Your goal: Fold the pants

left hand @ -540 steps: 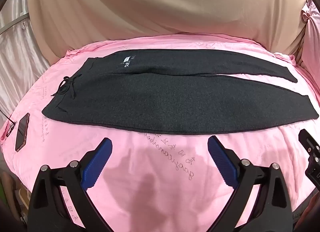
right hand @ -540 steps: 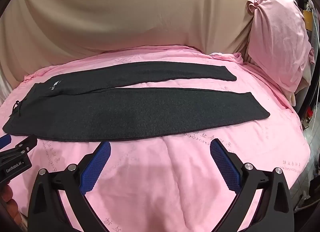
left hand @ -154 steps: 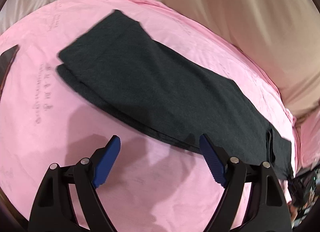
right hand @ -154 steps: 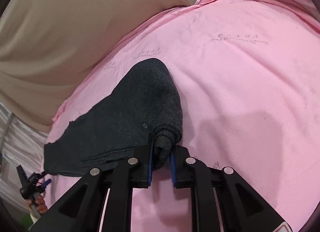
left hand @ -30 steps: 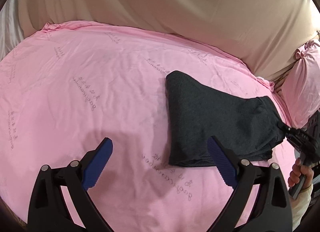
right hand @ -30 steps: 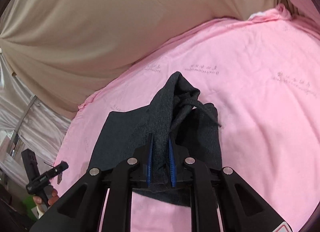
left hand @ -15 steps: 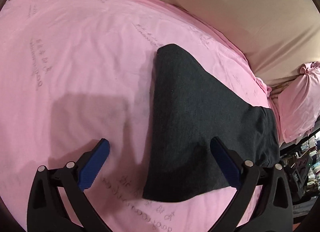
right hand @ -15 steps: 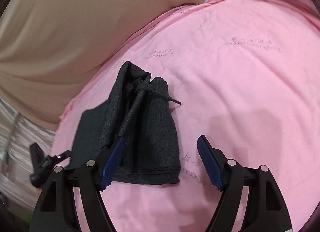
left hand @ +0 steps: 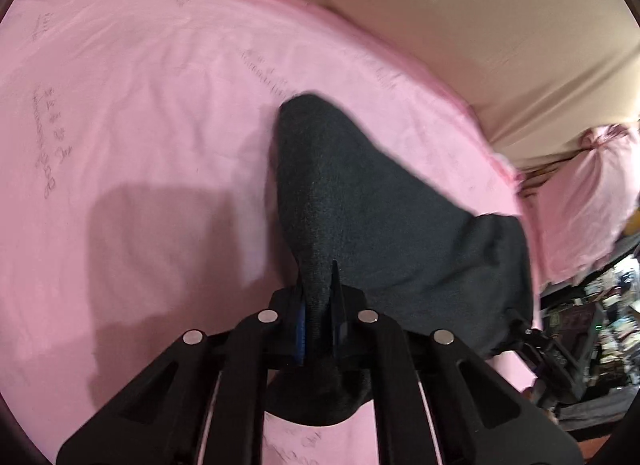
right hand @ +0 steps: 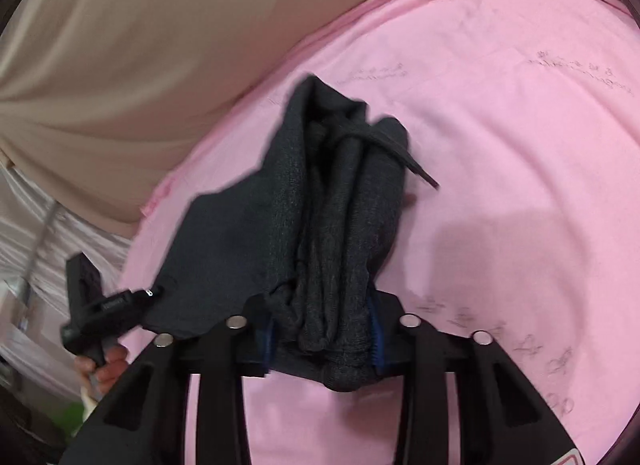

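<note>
Pants (left hand: 360, 201) lie folded to a compact bundle on the pink sheet (left hand: 140, 105). Left gripper (left hand: 318, 329), wide open a moment ago, has just clamped one end; right gripper (right hand: 324, 337) has been closing around the thick waist end, pads pressing it. Likely a last fold or shift.

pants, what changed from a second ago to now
The left claw, open a second ago, has closed on the folded edge of the dark grey pants. The right claw let go of the waistband end and has just been closing on that thicker bundle again. The pants stay folded on the pink sheet.
</note>
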